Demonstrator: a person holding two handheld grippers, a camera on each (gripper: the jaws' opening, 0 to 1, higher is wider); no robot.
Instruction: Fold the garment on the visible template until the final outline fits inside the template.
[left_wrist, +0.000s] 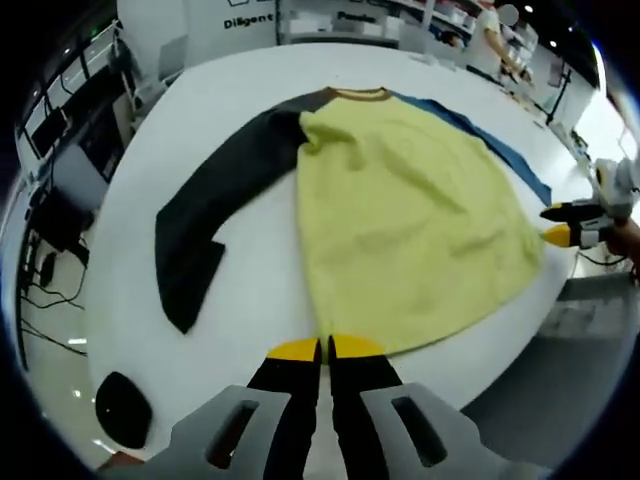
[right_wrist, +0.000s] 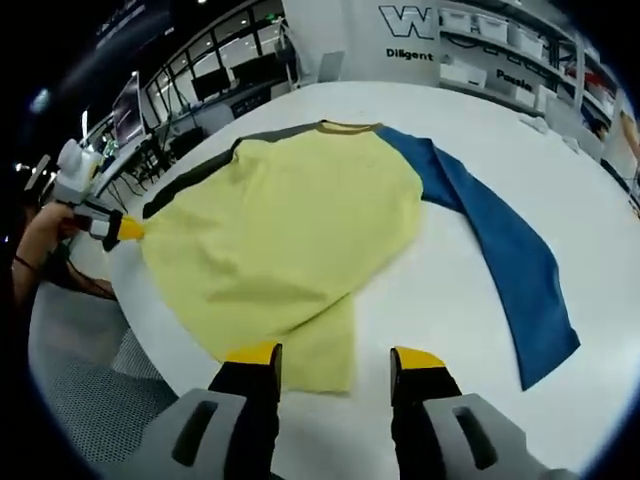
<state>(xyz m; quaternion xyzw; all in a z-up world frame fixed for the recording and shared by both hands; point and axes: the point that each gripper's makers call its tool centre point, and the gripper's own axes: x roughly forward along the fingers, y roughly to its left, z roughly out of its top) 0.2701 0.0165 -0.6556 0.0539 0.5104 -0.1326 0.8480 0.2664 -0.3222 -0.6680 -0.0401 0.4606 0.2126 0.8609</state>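
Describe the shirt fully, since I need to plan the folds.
The shirt is a soft yellow knit with a mustard collar, one dark grey long sleeve and one blue long sleeve. It lies flat, slightly rumpled, on the white table, sleeves spread outward. The left tool is shut at its hem; the right tool is open at its hem.

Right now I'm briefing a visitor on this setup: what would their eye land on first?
The yellow shirt, spread flat across the white table, dominates both views. Its mismatched sleeves stand out next: the dark sleeve stretched off one side, the blue sleeve off the other. The left gripper sits shut at the hem, while the right gripper is open at the shirt's edge.
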